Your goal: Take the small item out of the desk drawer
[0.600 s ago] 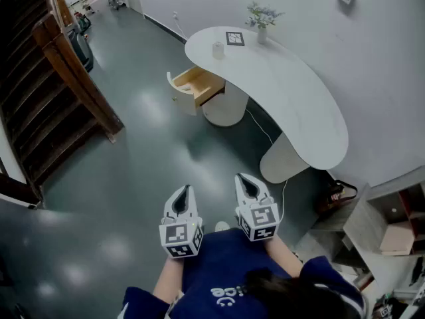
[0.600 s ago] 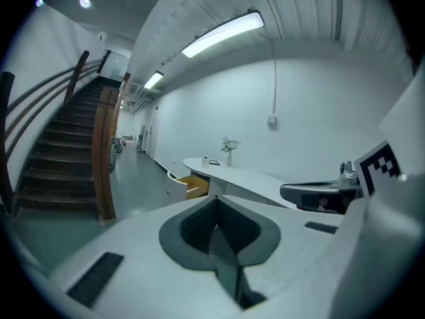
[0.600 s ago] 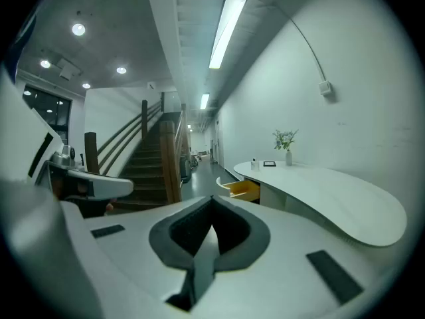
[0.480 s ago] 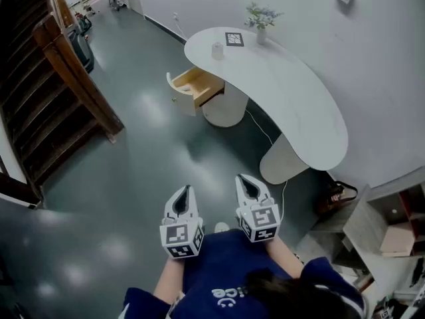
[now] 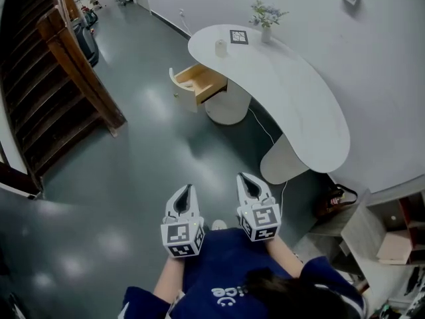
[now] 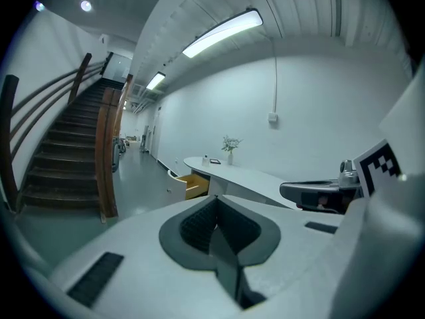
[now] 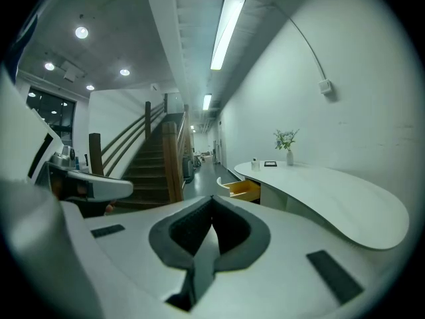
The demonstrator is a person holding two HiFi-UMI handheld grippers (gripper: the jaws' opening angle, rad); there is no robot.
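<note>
Well apart from the desk [image 5: 292, 98], whose drawer [image 5: 198, 83] already stands open, the left gripper [image 5: 186, 191] and right gripper [image 5: 246, 181] are both closed and empty, so approaching and taking remain.

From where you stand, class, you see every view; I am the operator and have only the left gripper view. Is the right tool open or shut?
Observer: Shut. The right gripper view shows the right tool with its jaws together and nothing between them.
Operator: Can you see into the drawer?
Observer: Yes. In the head view it is pulled out; from this far I can make out no item on its wooden bottom.
Operator: Anything on the floor by the desk?
Observer: A thin pale cable runs across the floor between the desk's two bases.
</note>
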